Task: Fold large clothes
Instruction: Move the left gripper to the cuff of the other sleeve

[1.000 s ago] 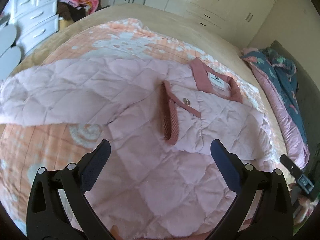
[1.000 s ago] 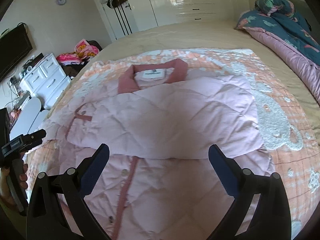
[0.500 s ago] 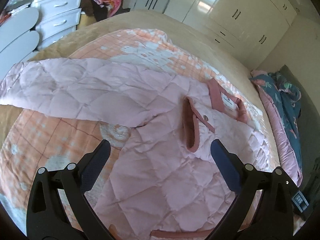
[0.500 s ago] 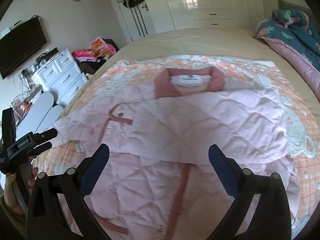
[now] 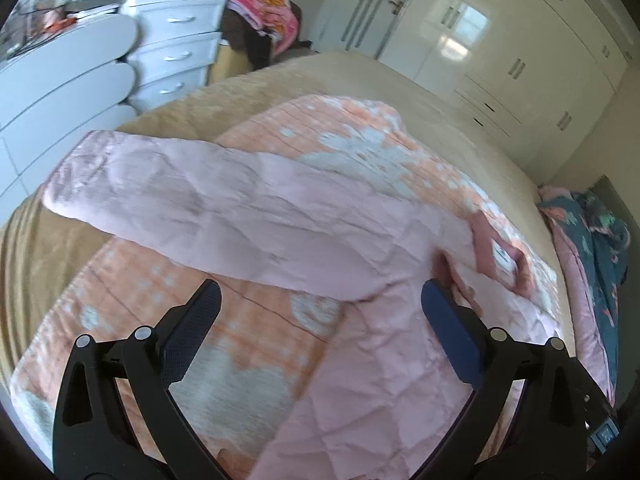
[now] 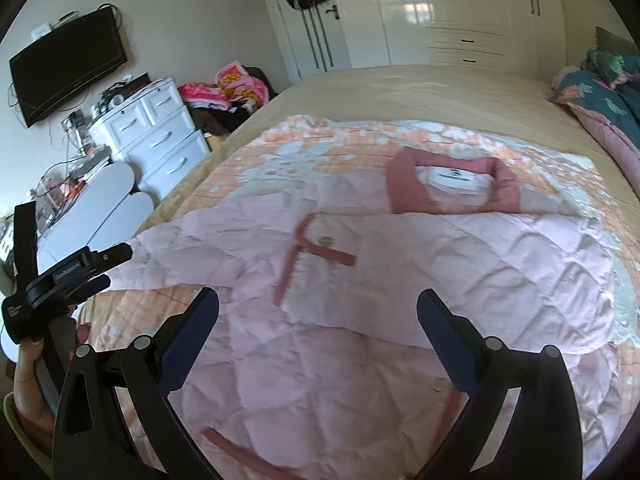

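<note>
One puffy pink quilted jacket (image 6: 400, 280) lies on the bed (image 6: 420, 88), over an orange blanket (image 5: 132, 300), one sleeve (image 5: 200, 208) stretched sideways. Left gripper (image 5: 320, 312) and right gripper (image 6: 318, 316) hang above it, jaws wide apart, holding nothing.

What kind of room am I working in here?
A home bedroom, most likely. The pink quilted jacket lies on a large bed, with white built-in wardrobes behind it, a white chest of drawers and a wall-mounted TV on the left.
</note>
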Demonstrator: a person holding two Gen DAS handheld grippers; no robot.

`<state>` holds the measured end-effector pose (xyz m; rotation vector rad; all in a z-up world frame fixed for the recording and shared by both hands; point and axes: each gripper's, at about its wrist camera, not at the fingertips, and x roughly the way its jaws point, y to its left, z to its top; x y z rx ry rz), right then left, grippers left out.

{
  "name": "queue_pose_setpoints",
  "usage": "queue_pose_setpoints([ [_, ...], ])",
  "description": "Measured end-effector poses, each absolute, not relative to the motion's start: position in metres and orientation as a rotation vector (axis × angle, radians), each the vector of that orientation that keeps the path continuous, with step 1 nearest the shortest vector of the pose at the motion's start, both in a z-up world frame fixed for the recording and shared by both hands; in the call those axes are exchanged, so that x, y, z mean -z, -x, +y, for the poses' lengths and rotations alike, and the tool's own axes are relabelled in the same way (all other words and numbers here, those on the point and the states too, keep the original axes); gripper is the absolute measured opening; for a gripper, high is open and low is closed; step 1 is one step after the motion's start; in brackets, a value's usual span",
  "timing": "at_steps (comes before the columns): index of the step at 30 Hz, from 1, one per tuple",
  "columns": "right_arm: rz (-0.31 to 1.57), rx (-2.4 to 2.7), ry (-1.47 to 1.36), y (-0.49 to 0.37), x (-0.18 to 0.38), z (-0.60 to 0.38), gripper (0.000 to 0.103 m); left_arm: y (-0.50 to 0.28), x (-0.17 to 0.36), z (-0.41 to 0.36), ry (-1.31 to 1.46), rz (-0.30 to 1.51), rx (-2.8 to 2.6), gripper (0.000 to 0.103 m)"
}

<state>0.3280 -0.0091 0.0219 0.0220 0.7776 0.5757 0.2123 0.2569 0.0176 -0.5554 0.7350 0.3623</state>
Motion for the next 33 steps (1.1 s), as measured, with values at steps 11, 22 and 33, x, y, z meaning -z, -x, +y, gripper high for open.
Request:
queue_pose_setpoints([
  [11,0.754,-0.666,0.056,-0.321,-0.030,0.058,0.099,-0.191,-0.015,0.312,0.642,0.689,-0.500,0.094],
  [22,0.767,-0.742,0.126,-0.319,-0.024,0.110,0.099,-0.176,-0.001,0.354,0.717,0.696,-0.602,0.094],
  [33,0.803,-0.801,0.175,-0.316,-0.012,0.149,0.099,-0.176,0.028,0.394,0.756,0.740,-0.705,0.094],
])
